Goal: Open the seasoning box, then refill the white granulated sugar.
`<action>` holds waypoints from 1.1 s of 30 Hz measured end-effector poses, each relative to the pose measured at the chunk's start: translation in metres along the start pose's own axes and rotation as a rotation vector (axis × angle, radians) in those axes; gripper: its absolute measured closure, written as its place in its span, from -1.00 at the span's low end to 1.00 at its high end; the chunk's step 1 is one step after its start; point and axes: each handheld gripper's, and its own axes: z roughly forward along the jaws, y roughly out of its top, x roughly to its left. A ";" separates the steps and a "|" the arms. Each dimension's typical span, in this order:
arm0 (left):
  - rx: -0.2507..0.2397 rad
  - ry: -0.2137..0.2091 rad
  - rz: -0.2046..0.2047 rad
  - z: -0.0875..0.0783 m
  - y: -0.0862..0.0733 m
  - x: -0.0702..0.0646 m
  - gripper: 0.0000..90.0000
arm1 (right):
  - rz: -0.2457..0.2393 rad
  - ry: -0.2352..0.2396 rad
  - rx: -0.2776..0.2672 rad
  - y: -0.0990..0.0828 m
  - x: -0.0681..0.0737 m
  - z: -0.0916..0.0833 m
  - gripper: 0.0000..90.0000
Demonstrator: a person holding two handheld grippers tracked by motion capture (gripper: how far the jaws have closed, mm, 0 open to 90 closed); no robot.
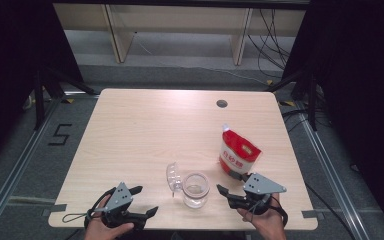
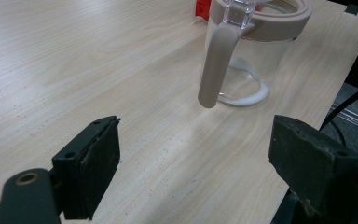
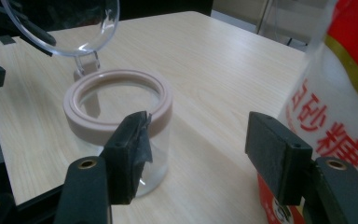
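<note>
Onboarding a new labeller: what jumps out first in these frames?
The red-and-white pouch standing right of centre on the table. In front of it stands a clear jar with a beige rim, its hinged lid flipped open. The left gripper and right gripper flank it, jaws open.

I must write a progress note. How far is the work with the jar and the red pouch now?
Done: the jar stands with its hinged clear lid flipped open; a thin white ring lies at its bottom. In hand: nothing. The right hand-held gripper is open beside the jar, near the red pouch; the left hand-held gripper is open too. Probably left: take the upright pouch, pour into the jar, close the lid.
</note>
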 end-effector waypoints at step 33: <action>0.014 0.010 0.015 0.000 0.000 -0.002 -0.64 | 0.150 -0.170 0.057 -0.038 -0.029 -0.039 -0.52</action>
